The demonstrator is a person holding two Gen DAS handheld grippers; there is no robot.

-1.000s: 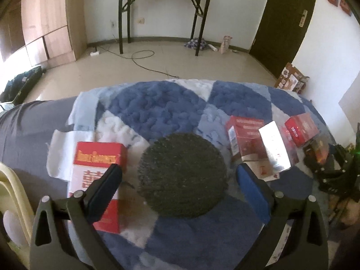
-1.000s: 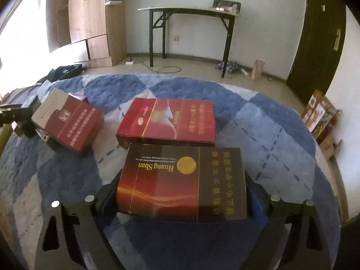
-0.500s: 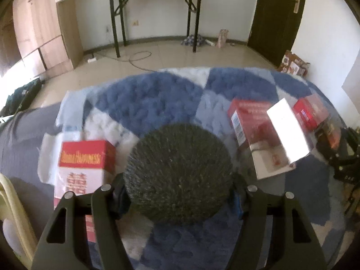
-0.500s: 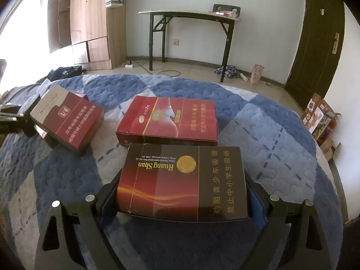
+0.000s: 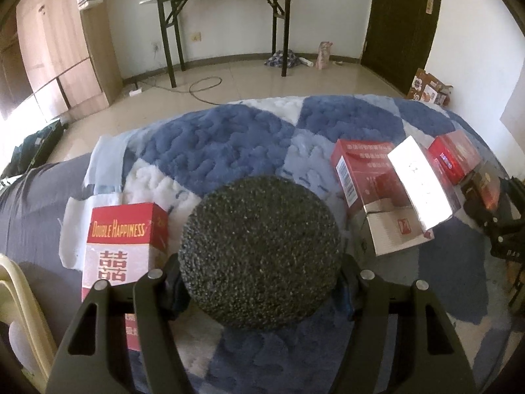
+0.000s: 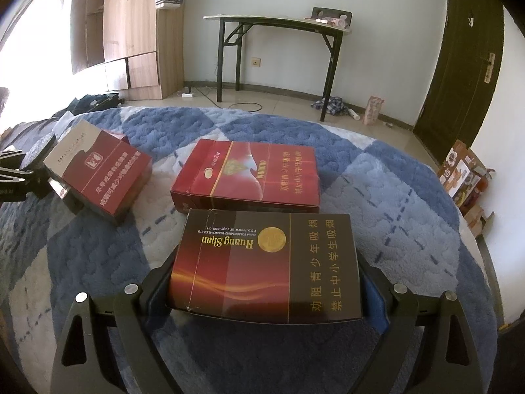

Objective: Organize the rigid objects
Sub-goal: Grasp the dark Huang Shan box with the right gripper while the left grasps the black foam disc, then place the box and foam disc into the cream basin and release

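My left gripper (image 5: 259,285) is shut on a dark grey speckled round disc (image 5: 259,246), held above the blue and white quilt (image 5: 223,141). A red and white Double Happiness box (image 5: 121,246) lies at its left. A red and silver box (image 5: 393,190) lies at its right. My right gripper (image 6: 262,282) is shut on a dark red Huang Shan box (image 6: 265,262). Just beyond it lies a red flat box (image 6: 249,177), and a red and grey box (image 6: 98,170) lies tilted at the left. The left gripper and disc show in the right wrist view (image 6: 36,154).
The quilt (image 6: 393,197) covers a bed. A black-legged table (image 5: 226,10), a wooden cabinet (image 5: 55,49) and a dark door (image 5: 400,23) stand across the floor. A cardboard box (image 6: 466,177) sits by the right wall. A pale chair (image 5: 16,312) is at the near left.
My left gripper went from open around the disc to shut on it and lifted it off the quilt. My right gripper keeps hold of the Huang Shan box, barely moved.
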